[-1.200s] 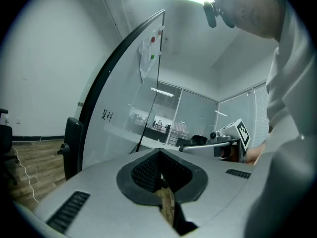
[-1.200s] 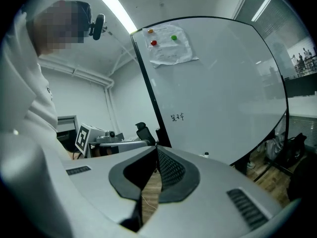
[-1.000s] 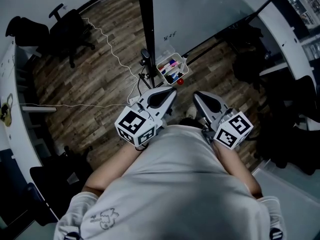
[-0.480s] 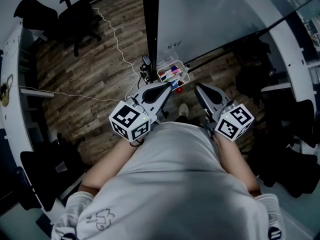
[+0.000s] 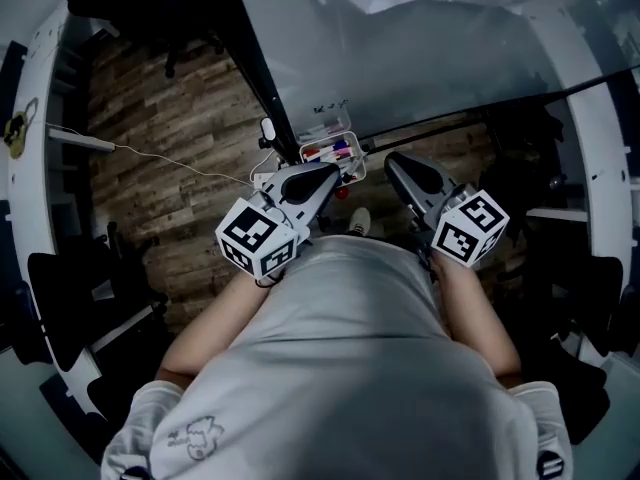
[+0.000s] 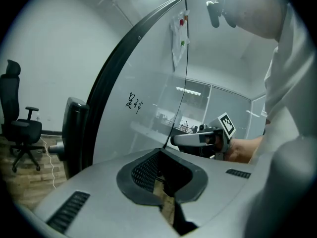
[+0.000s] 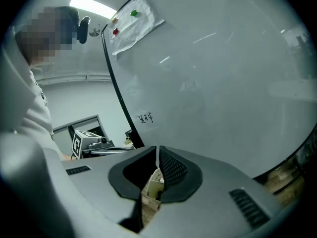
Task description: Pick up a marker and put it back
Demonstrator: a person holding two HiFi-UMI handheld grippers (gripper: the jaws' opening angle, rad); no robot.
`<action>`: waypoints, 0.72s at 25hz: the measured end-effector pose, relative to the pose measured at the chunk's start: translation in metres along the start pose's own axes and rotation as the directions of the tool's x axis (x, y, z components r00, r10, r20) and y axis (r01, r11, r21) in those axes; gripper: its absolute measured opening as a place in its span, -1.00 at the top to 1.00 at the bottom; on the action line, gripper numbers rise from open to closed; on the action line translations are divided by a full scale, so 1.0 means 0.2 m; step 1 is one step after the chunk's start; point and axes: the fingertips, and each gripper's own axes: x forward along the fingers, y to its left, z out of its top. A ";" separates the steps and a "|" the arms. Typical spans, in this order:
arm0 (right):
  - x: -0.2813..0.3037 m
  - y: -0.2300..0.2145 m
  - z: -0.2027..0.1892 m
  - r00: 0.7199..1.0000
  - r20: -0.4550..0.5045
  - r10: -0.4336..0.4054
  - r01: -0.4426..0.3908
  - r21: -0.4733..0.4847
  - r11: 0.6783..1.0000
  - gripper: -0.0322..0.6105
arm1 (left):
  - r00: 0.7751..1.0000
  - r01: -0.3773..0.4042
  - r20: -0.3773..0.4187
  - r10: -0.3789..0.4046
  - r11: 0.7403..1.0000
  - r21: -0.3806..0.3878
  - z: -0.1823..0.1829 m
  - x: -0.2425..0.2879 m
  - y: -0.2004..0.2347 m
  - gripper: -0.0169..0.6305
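Scene: A person in a pale grey shirt (image 5: 340,368) stands facing a tall frosted glass board (image 5: 430,58), a hand-held gripper in each hand, both held out at waist height.
Left gripper: The grey left gripper (image 5: 335,171) points at the foot of the board. Its jaws are pressed together at the tips and carry nothing; only wooden floor shows through the gap behind them.
Right gripper: The grey right gripper (image 5: 392,160) is held level with the other and well apart from it. Its jaws are likewise clenched tip to tip and empty.
Markers: The coloured markers (image 5: 328,152), blue, red and pink, lie in a small clear plastic tray (image 5: 350,138) fixed at the bottom of the board. The tray sits just beyond the left gripper's tip, and neither gripper touches it.
Board: A few small black handwritten marks (image 6: 133,103) sit low on the glass. A white paper sheet (image 7: 134,23) hangs near the top edge under red and green magnets.
Surroundings: A brown plank floor (image 5: 160,128) carries a thin white cable (image 5: 190,165), and a black office chair (image 6: 17,128) stands by the wall.
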 end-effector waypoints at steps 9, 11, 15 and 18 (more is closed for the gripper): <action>0.06 -0.15 -0.08 0.966 -0.159 0.205 -0.208 0.002 0.978 0.86 | 0.981 -0.190 0.011 0.191 0.979 -0.069 -0.13 0.16 0.03 0.93; 0.07 -0.17 -0.11 0.951 -0.196 0.239 -0.244 0.000 0.970 0.86 | 0.975 -0.220 0.014 0.222 0.972 -0.087 -0.14 0.18 0.02 0.93; 0.11 -0.23 -0.14 0.928 -0.244 0.280 -0.290 -0.004 0.957 0.86 | 0.961 -0.272 0.015 0.275 0.955 -0.115 -0.18 0.21 0.03 0.93; 0.15 -0.25 -0.18 0.912 -0.276 0.304 -0.318 -0.004 0.948 0.85 | 0.955 -0.291 0.008 0.296 0.945 -0.146 -0.21 0.21 0.04 0.93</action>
